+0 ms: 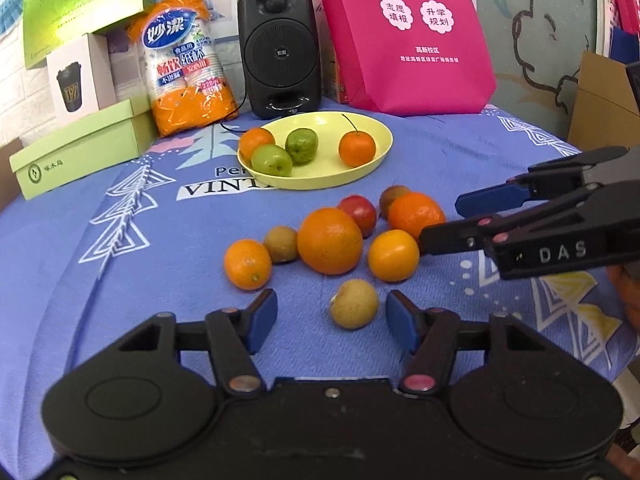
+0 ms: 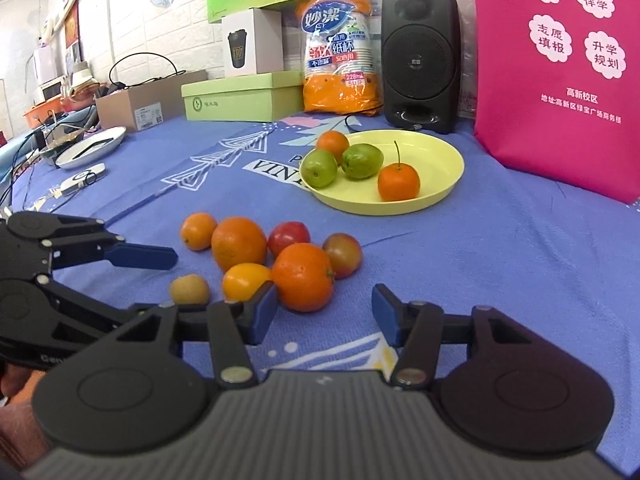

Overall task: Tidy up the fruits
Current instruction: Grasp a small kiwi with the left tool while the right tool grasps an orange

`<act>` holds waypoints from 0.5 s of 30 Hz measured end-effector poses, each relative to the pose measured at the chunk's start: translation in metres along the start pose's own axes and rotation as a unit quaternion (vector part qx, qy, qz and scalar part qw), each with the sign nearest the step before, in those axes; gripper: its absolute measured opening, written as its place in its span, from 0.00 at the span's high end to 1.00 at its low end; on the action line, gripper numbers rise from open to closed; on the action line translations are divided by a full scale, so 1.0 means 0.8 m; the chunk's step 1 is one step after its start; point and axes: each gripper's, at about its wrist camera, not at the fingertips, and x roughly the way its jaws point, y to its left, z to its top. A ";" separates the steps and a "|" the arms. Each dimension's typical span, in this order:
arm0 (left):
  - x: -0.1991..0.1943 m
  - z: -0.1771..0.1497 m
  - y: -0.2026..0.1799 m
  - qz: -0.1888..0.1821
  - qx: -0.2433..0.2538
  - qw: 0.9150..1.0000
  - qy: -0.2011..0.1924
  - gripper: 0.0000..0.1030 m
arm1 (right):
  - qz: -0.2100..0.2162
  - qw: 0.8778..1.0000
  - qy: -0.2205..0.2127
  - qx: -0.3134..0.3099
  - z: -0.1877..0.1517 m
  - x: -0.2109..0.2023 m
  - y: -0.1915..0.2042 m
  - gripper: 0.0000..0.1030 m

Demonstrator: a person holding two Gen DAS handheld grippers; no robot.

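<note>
A yellow plate (image 1: 360, 176) (image 2: 440, 152) holds two green fruits (image 1: 302, 145) and two small oranges (image 1: 357, 149). Several loose fruits lie on the blue cloth nearer me: a big orange (image 1: 329, 241) (image 2: 239, 243), other oranges (image 1: 416, 214) (image 2: 303, 277), a red fruit (image 1: 359, 212) (image 2: 289, 237), and a tan round fruit (image 1: 354, 303) (image 2: 189, 289). My left gripper (image 1: 331, 318) is open, the tan fruit lying just ahead between its fingers. My right gripper (image 2: 324, 314) is open and empty, just short of an orange; it also shows in the left wrist view (image 1: 444, 220).
At the back stand a black speaker (image 1: 280, 48), a pink bag (image 1: 408, 36), an orange pack of paper cups (image 1: 188, 60) and green boxes (image 1: 80, 148). A white dish (image 2: 92, 146) and cables lie at the far left of the table.
</note>
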 end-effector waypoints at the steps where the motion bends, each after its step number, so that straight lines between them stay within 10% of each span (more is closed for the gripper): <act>1: 0.001 0.002 0.001 -0.004 -0.003 1.000 0.000 0.42 | 0.000 1.000 0.000 -0.002 0.001 0.001 0.001 0.50; 4: 0.004 0.004 0.002 -0.033 -0.016 0.999 0.006 0.59 | 0.002 1.000 0.000 -0.003 0.002 0.002 0.001 0.50; 15: 0.000 0.004 0.007 -0.036 -0.021 0.999 0.010 0.74 | 0.008 1.000 -0.002 0.003 0.011 0.013 0.003 0.51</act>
